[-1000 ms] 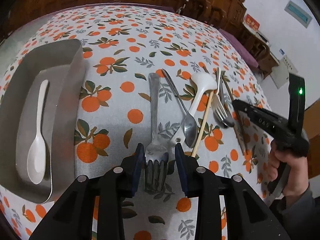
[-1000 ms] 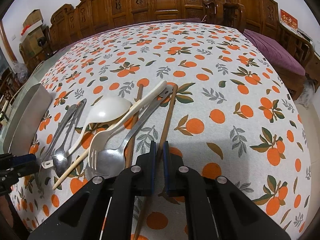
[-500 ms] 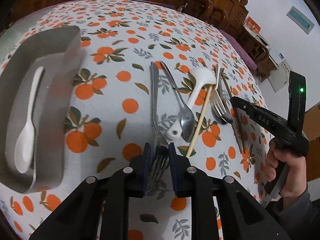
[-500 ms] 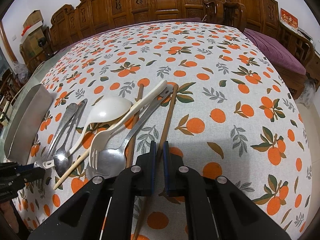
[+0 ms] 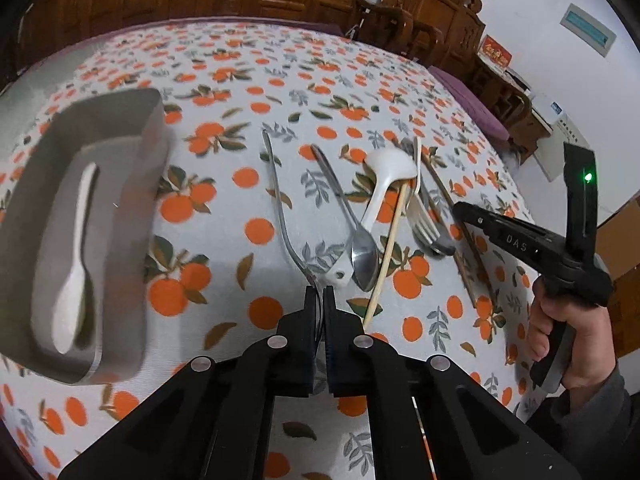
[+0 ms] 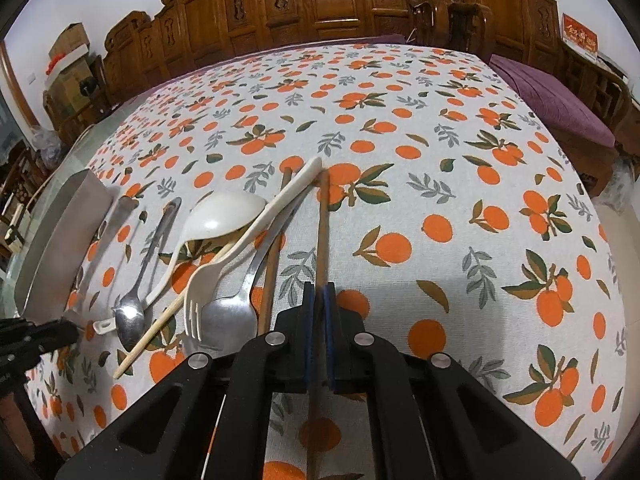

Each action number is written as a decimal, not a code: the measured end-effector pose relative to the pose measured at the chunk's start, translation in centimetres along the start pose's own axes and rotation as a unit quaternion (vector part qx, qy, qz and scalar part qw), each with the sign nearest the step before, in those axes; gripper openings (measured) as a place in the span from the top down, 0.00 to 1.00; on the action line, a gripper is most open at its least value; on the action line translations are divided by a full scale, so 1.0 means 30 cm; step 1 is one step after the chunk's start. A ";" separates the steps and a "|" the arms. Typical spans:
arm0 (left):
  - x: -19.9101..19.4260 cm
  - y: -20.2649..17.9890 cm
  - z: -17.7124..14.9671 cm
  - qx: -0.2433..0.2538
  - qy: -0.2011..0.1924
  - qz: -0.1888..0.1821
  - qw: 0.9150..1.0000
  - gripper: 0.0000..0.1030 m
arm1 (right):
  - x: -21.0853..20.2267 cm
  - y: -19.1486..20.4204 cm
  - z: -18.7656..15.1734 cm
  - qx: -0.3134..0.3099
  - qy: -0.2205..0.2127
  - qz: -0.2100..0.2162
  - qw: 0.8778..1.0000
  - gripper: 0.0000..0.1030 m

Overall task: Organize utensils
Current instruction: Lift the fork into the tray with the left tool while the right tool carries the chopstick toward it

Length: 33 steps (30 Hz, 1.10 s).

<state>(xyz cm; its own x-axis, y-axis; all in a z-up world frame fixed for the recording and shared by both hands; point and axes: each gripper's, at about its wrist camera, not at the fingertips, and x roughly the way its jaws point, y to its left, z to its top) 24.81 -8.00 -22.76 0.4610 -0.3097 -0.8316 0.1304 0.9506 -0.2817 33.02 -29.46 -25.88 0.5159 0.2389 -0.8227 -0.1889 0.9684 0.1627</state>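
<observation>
My left gripper (image 5: 319,300) is shut on the tines end of a metal fork (image 5: 276,196), whose handle points away over the orange-print tablecloth. A grey metal tray (image 5: 148,128) at the left holds a white plastic spoon (image 5: 74,280). My right gripper (image 6: 319,300) is shut on a brown wooden chopstick (image 6: 322,232). Beside it lie a second brown chopstick (image 6: 274,264), a metal spoon with a broad bowl (image 6: 232,316), a cream plastic fork (image 6: 240,248), a white ladle-like spoon (image 6: 224,216), a pale chopstick (image 6: 160,324) and a small metal spoon (image 6: 132,312).
The tray also shows at the left in the right wrist view (image 6: 68,232). Carved wooden chairs (image 6: 320,0) line the far side of the table. A purple cushioned seat (image 6: 560,104) stands at the right. The table's near edge lies just under both grippers.
My left gripper has closed on the metal fork's tines and lifted that end. The view has pulled back from the tray. The right gripper has stayed shut on the brown chopstick.
</observation>
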 end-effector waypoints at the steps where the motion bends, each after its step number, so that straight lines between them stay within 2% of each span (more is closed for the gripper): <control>1: -0.012 0.003 0.004 0.000 -0.002 -0.002 1.000 0.97 | -0.010 0.004 0.003 0.002 -0.004 0.003 1.000 0.95; 11: -0.123 0.017 0.049 0.029 -0.016 -0.009 0.999 0.97 | -0.054 0.047 -0.025 -0.018 -0.013 -0.030 0.999 0.95; 18: -0.187 0.084 0.071 0.030 -0.020 -0.011 0.999 0.97 | -0.094 0.111 -0.037 -0.035 -0.021 -0.044 0.998 0.95; 26: -0.240 0.199 0.093 0.029 -0.019 0.006 0.999 0.97 | -0.166 0.239 -0.007 -0.054 -0.035 -0.048 0.997 0.95; 33: -0.279 0.297 0.097 0.027 -0.022 0.021 0.999 0.97 | -0.207 0.381 0.035 -0.078 -0.045 -0.024 0.996 0.95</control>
<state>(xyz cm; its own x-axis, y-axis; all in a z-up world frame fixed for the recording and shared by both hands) 24.65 3.12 -16.91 0.5043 -0.2695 -0.8204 0.1566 0.9629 -0.2199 28.54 -19.80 -18.35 0.5991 0.2049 -0.7740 -0.2866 0.9575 0.0317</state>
